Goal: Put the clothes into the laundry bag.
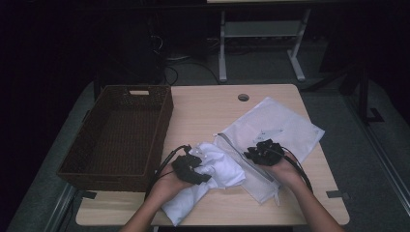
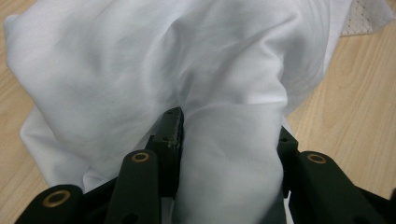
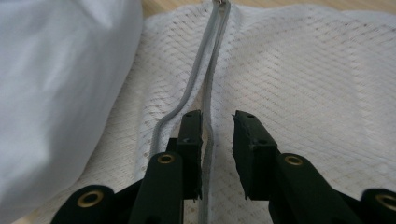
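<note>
The left claw [image 2: 229,135] is clamped on a thick fold of the white cloth [image 2: 140,70], which bulges up between its jaws. The right claw [image 3: 217,140] stands a little apart over the mesh bag [image 3: 303,84]; the near lip of the grey zipper [image 3: 205,93] runs up between its jaws, but the pads do not seem to press on it.

The main risk, I judge, is at the right claw: if it closes here it may catch just the zipper tape or both layers of mesh, and then the mouth of the bag would stay flat instead of opening. The cloth is bunched and bulky, so pushed at a half-open mouth it could snag on the zipper or drag the light bag across the table [image 1: 203,106].

The cloth lies just left of the bag, touching its zipper edge. The basket [image 1: 121,130] sits farther left, well apart from the bag.
</note>
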### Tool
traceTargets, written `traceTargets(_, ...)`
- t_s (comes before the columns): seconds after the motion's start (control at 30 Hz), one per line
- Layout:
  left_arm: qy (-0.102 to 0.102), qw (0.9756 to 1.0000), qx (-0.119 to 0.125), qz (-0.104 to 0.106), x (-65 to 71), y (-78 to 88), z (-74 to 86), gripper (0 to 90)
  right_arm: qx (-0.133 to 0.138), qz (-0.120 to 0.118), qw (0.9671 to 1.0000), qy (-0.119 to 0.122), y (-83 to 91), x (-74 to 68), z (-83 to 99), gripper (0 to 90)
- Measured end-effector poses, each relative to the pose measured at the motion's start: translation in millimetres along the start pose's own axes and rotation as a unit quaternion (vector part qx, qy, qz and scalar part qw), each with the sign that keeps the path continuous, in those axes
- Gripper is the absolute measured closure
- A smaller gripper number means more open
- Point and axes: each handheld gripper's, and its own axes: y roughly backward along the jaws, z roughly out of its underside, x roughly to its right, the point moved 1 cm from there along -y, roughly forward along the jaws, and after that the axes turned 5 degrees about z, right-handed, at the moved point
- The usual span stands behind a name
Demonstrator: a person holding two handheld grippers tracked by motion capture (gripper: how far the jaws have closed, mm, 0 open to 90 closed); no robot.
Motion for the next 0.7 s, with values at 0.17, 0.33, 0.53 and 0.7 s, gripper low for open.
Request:
traceTargets(0.17,0.000,1.0000,0.000,-0.001,0.3,-0.1,-0.1,57.9,-0.010,0.002,0.9999,-0.001,-7.8,-0.1,5.7,84.0)
traceTargets(0.33,0.000,1.0000,0.000,0.000,0.0,-0.1,-0.1,57.8,0.015,0.013,0.9998,-0.006,2.1,3.1,3.3,87.6)
traceTargets(0.53,0.000,1.0000,0.000,-0.001,0.2,-0.1,0.0,57.9,0.038,0.028,0.9981,-0.041,11.5,19.4,6.9,87.3)
traceTargets(0.7,0.000,1.0000,0.000,0.000,-0.1,0.0,0.0,57.9,0.027,0.030,0.9980,-0.048,4.2,25.9,15.3,81.5)
